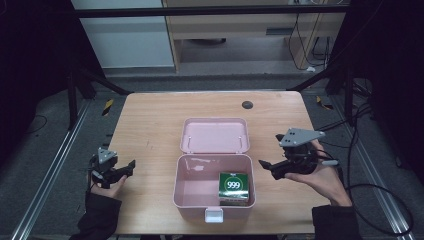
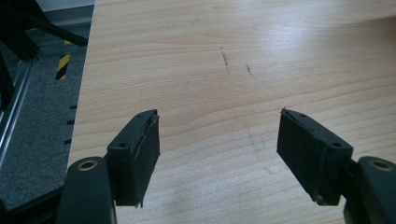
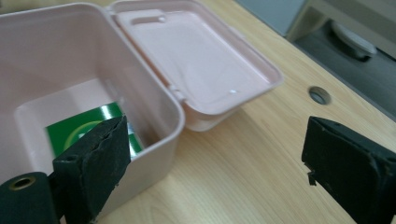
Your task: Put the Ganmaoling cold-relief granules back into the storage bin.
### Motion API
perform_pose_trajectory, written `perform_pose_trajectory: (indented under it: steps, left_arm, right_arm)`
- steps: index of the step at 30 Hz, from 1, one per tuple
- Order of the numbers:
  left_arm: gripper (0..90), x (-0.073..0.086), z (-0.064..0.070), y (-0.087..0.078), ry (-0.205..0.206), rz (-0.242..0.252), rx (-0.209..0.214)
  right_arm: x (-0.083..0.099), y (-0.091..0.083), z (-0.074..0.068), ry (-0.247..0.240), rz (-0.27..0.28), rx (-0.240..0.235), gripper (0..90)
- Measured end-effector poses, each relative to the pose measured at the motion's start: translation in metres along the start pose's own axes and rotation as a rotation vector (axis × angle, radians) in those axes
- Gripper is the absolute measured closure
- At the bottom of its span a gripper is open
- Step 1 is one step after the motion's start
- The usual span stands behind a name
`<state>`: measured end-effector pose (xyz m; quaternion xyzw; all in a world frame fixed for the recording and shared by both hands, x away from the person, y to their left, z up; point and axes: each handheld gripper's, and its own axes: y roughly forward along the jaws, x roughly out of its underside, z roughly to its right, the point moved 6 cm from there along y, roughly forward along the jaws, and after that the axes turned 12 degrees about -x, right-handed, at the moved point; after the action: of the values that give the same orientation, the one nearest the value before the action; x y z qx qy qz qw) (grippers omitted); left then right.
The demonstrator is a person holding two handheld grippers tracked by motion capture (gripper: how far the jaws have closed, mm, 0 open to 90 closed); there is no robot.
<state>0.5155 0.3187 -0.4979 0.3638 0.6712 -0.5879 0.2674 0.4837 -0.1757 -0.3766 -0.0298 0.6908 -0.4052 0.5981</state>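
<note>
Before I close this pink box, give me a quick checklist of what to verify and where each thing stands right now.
1. Green 999 box sits fully inside the pink box, below its rim: ok.
2. Lid is open and lies flat on the table behind the box, nothing on it: ok.
3. Left gripper is empty with jaws apart, over bare table: ok.
4. Right gripper is empty with jaws apart, beside the box's right wall: ok.
5. Rim free of anything that would block the lid: ok, as far as the high view shows.
6. White latch at the front works: cannot tell.
</note>
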Motion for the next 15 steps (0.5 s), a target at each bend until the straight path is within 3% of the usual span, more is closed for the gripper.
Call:
perform_pose_trajectory:
  steps: [1, 3, 4, 5, 6, 8, 11, 15]
  left_arm:
    - [30.2, 0.0, 0.0, 0.0, 0.0, 0.0, 0.0]
    - [31.0, 0.0, 0.001, 0.0, 0.002, -0.001, 0.003]
    - [31.4, 0.0, 0.001, 0.0, 0.002, -0.001, 0.005]
    - [31.9, 0.0, 0.001, 0.0, 0.002, -0.001, 0.005]
    - [32.5, 0.0, 0.001, 0.0, 0.001, -0.002, 0.007]
    - [33.7, 0.0, 0.001, 0.0, 0.0, -0.002, 0.007]
    - [35.4, 0.0, 0.001, -0.001, 0.0, -0.006, 0.007]
    - [37.6, 0.0, 0.002, -0.001, -0.002, -0.005, 0.009]
  right_arm:
    - [0.0, 0.0, 0.0, 0.0, 0.0, 0.0, 7.9]
    - [0.012, -0.001, 0.011, 0.071, 0.044, 0.076, 8.0]
    - [0.016, -0.002, 0.014, 0.101, 0.062, 0.094, 7.9]
    - [0.016, -0.002, 0.014, 0.101, 0.062, 0.094, 7.9]
    - [0.024, -0.003, 0.02, 0.157, 0.108, 0.118, 8.0]
    - [0.032, -0.003, 0.024, 0.191, 0.139, 0.146, 8.0]
    - [0.046, -0.001, 0.029, 0.222, 0.151, 0.182, 7.9]
    - [0.063, 0.004, 0.035, 0.26, 0.125, 0.208, 7.7]
